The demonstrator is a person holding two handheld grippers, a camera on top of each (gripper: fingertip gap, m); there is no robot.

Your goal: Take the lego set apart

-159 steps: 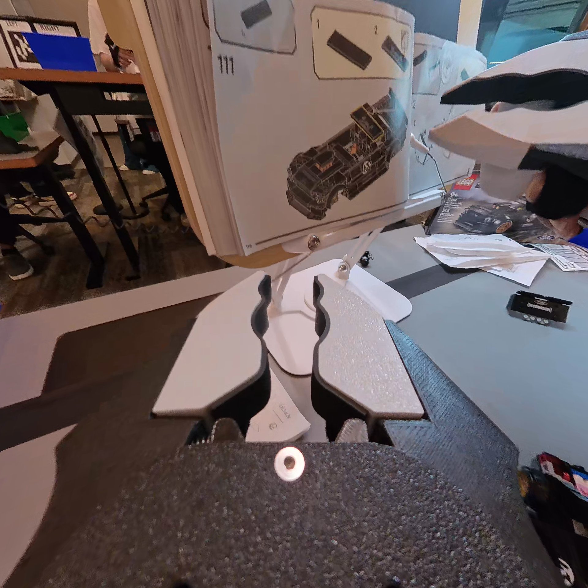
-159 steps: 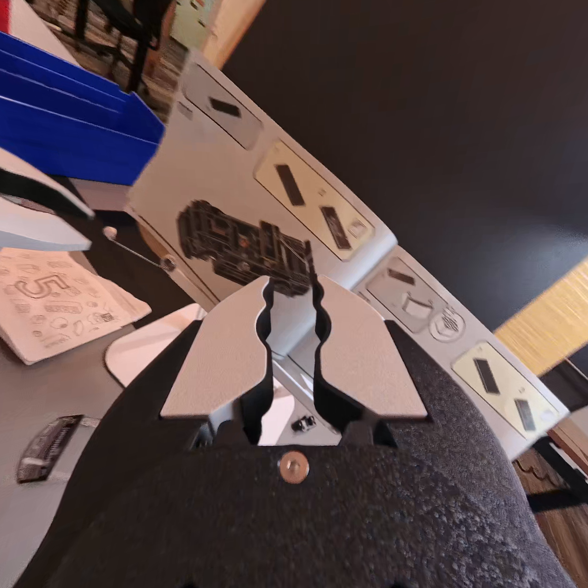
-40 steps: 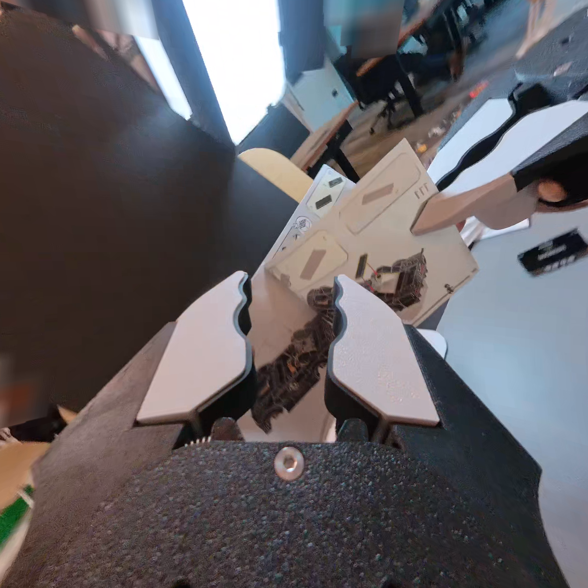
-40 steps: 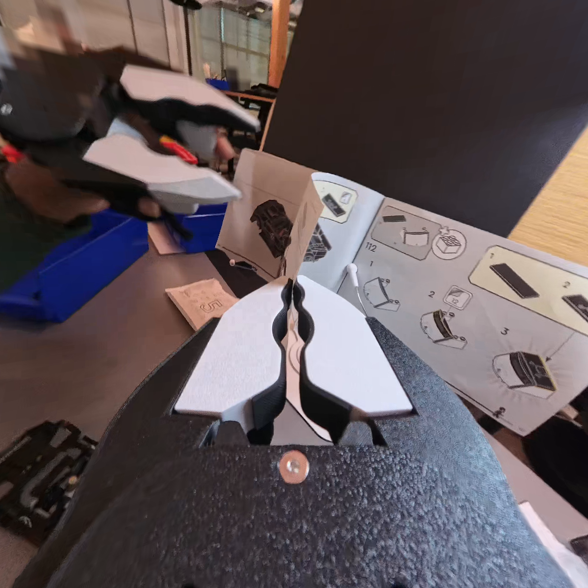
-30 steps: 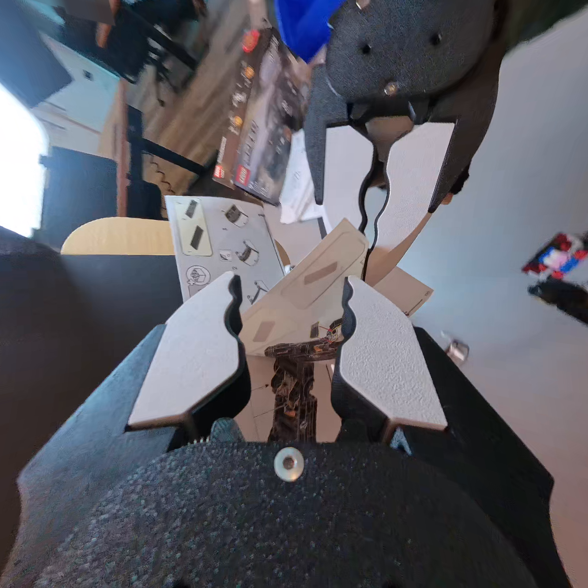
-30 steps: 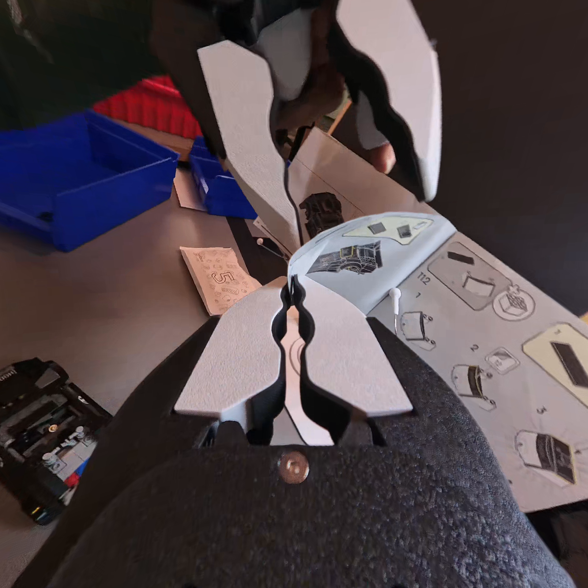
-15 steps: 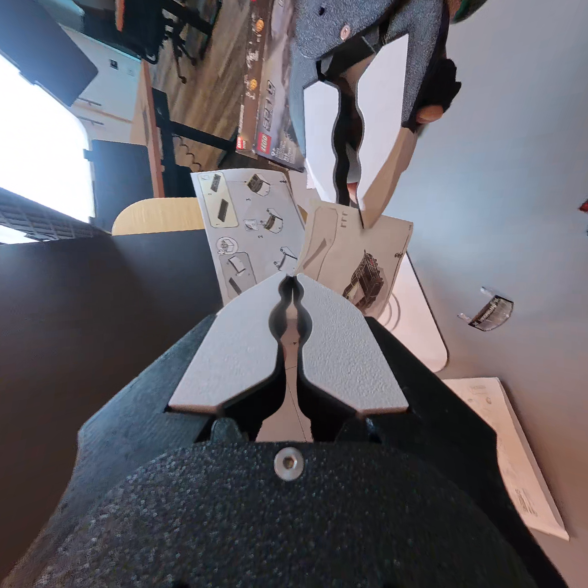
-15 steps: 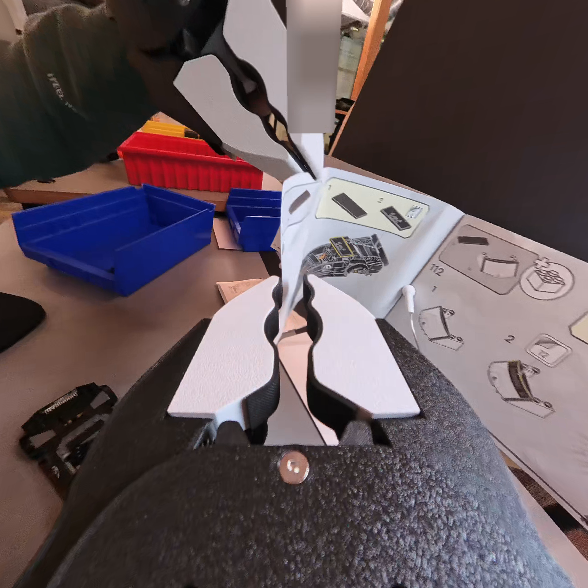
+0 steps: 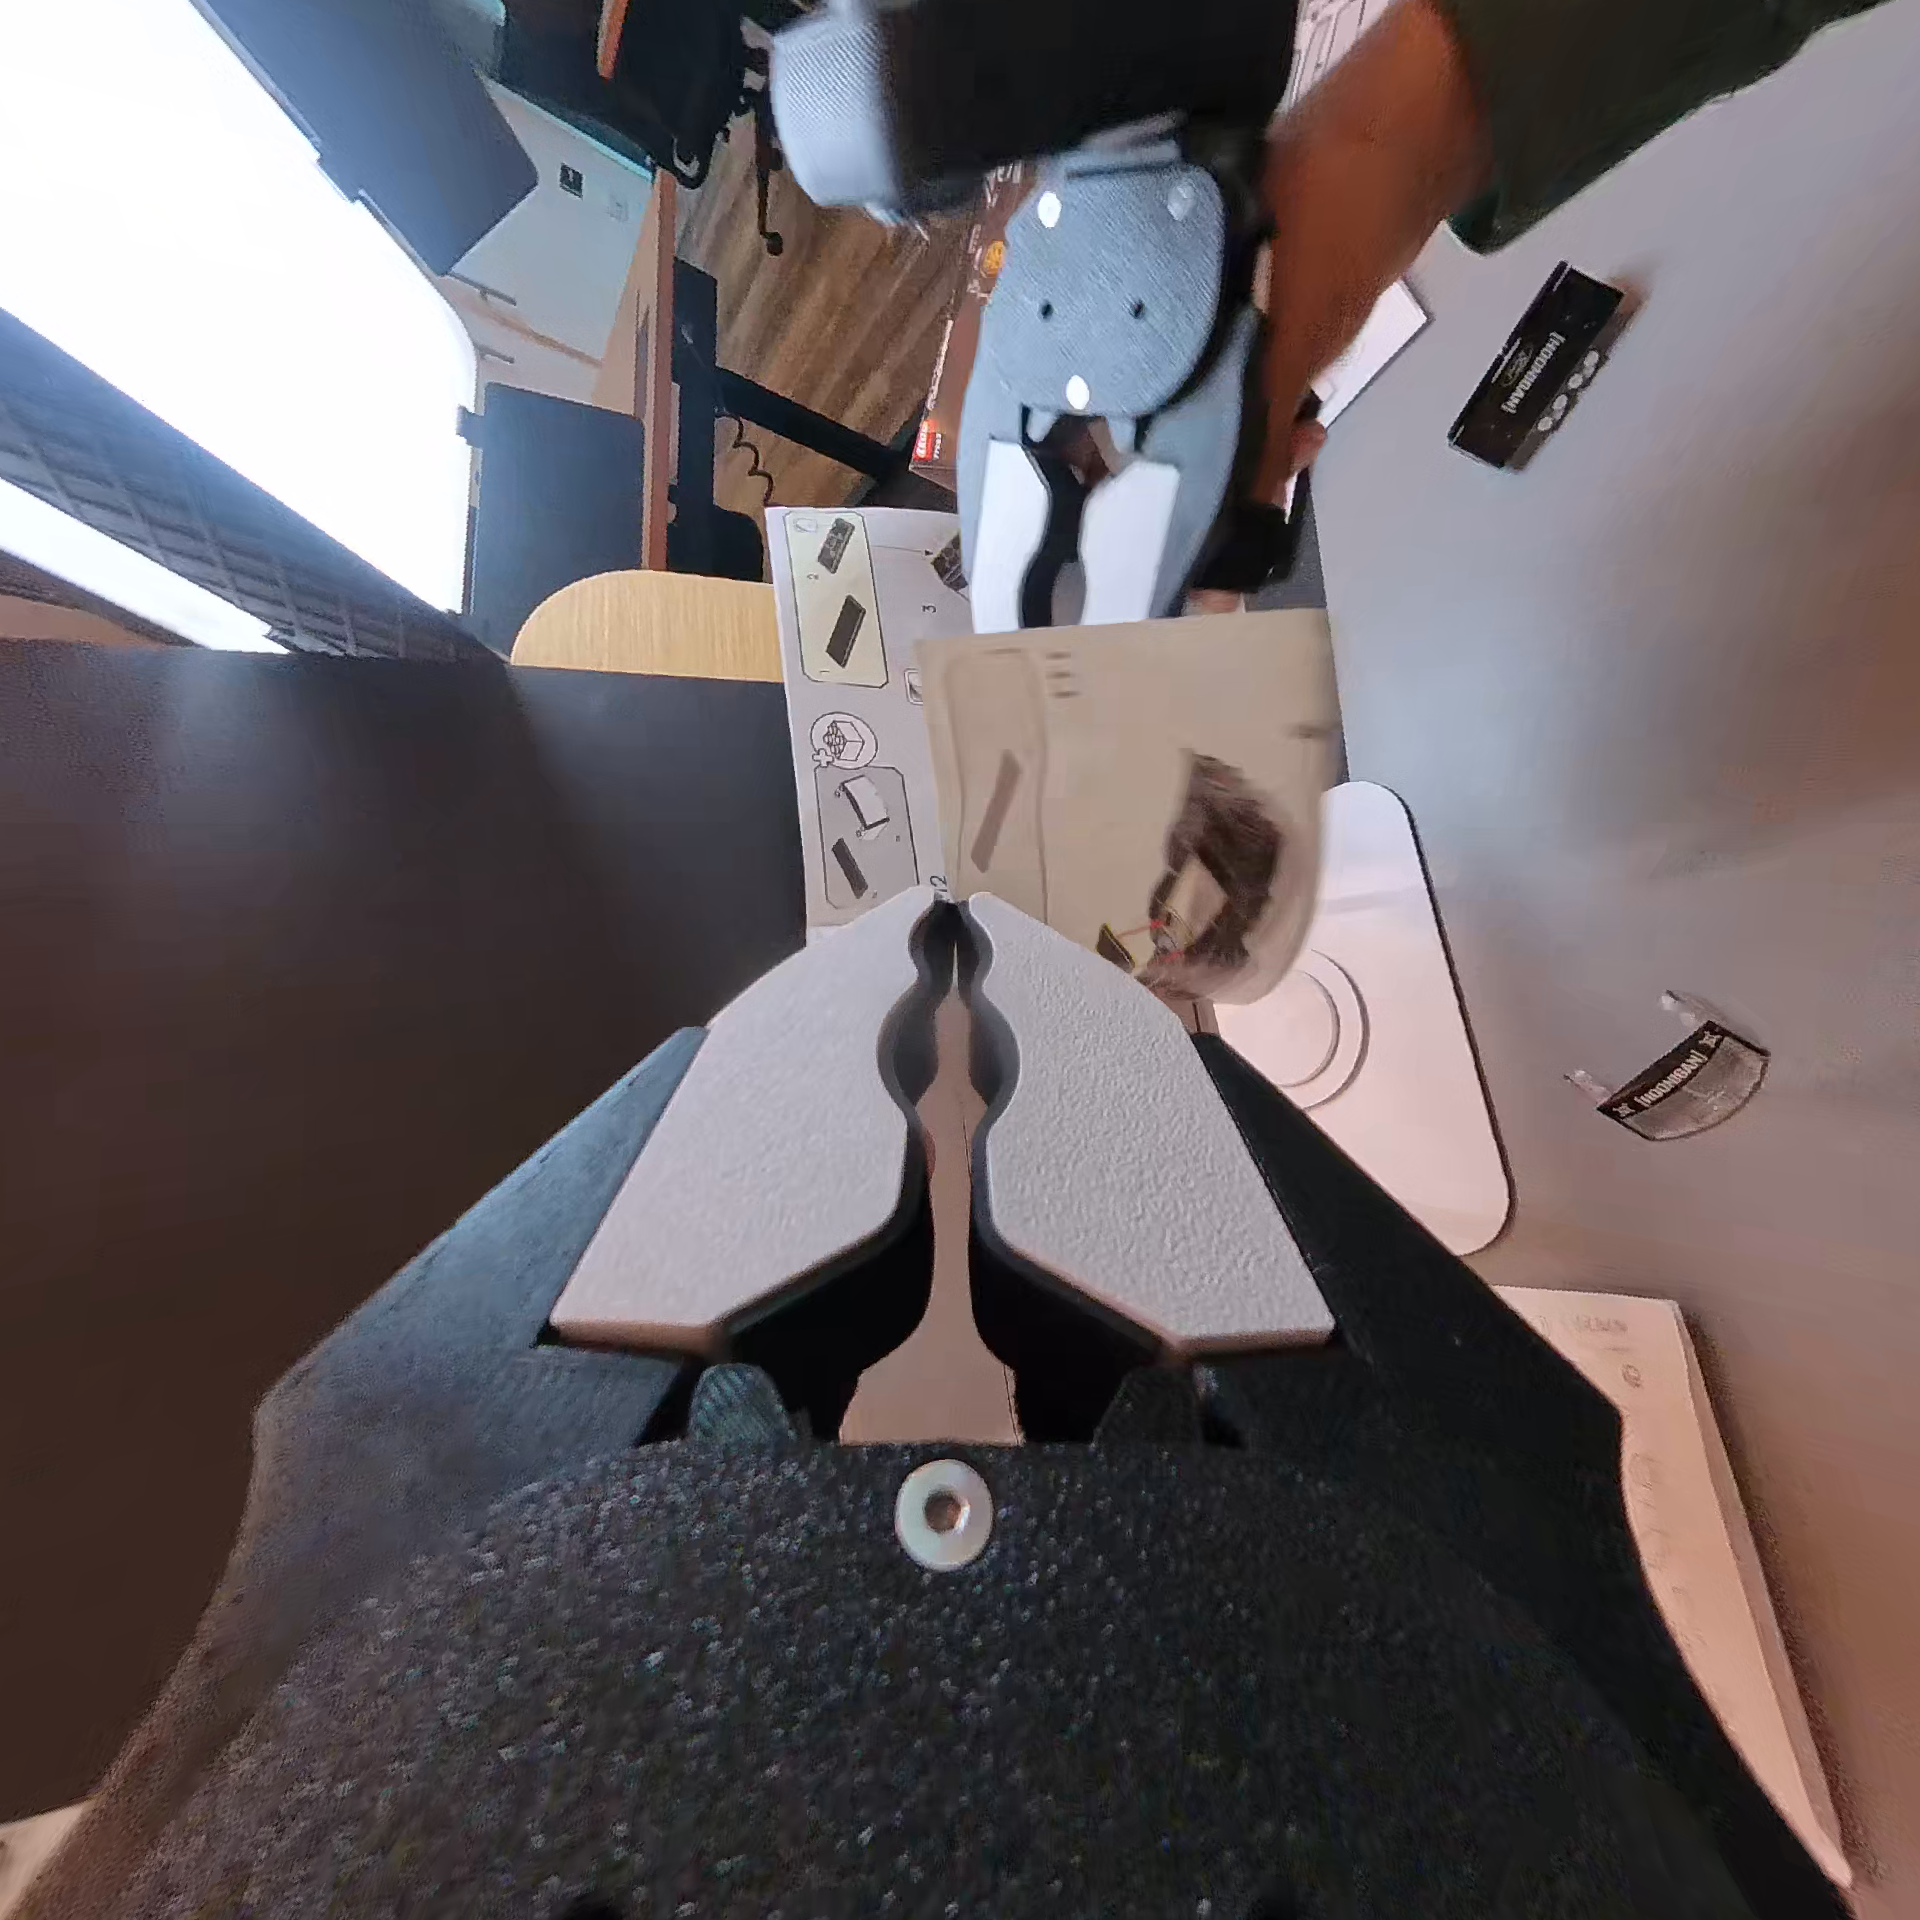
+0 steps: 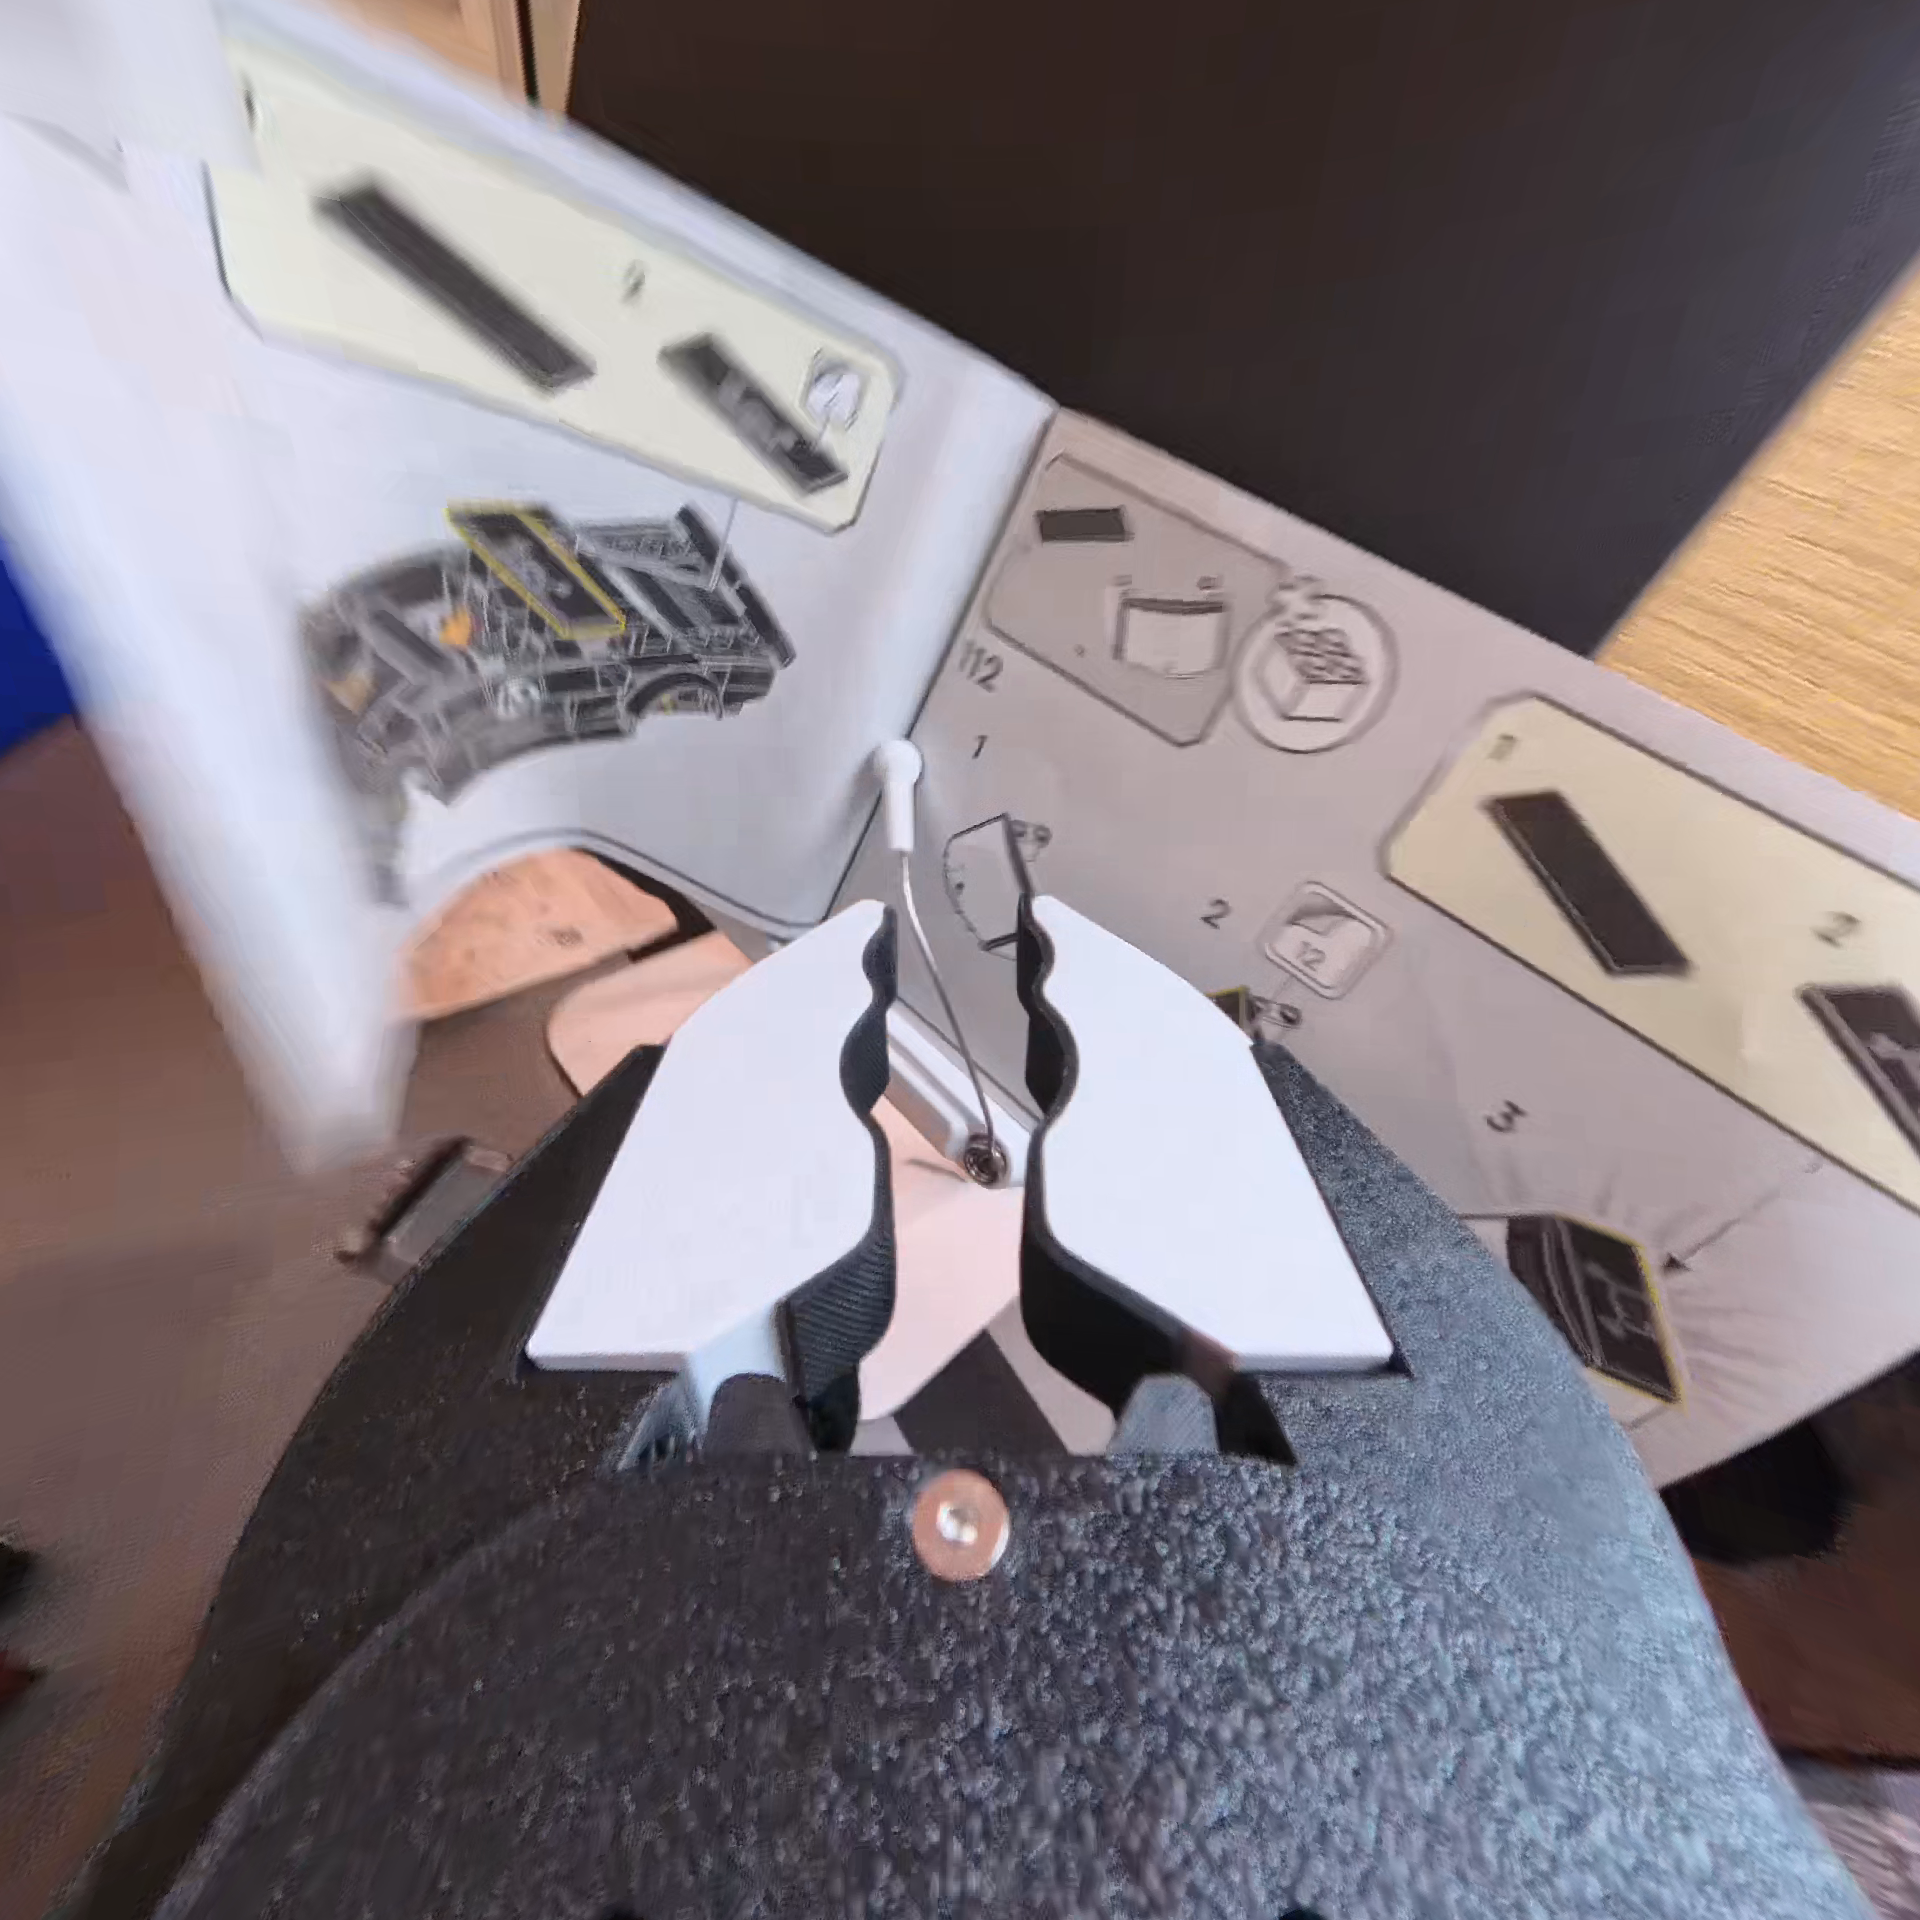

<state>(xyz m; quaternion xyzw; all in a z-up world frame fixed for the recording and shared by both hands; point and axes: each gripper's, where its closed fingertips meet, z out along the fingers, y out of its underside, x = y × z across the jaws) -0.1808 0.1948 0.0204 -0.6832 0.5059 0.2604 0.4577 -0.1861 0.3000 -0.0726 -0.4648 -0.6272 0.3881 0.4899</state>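
Observation:
The instruction booklet (image 9: 1122, 769) stands open on a white stand (image 9: 1382, 1091). My left gripper (image 9: 951, 912) is shut on the edge of one page, and the paper shows between the jaws. The page bends over, blurred, in the right wrist view (image 10: 499, 499). My right gripper (image 10: 956, 920) is open and empty, close to the booklet's fold, with the stand's wire page holder (image 10: 935, 935) in line between its fingers. It also shows in the left wrist view (image 9: 1081, 551), behind the booklet. Two black lego pieces (image 9: 1538, 379) (image 9: 1683, 1081) lie on the grey table.
A white paper sheet (image 9: 1683, 1558) lies on the table at the right. A dark panel (image 9: 364, 883) stands behind the booklet. A lego box (image 9: 945, 416) lies beyond the stand. A blurred dark piece (image 10: 426, 1195) lies left of the stand base.
My right gripper has let go of the page, opened and dropped toward the wire holder. My left gripper closed on the page half a second ago, stays shut on it and swings it over.

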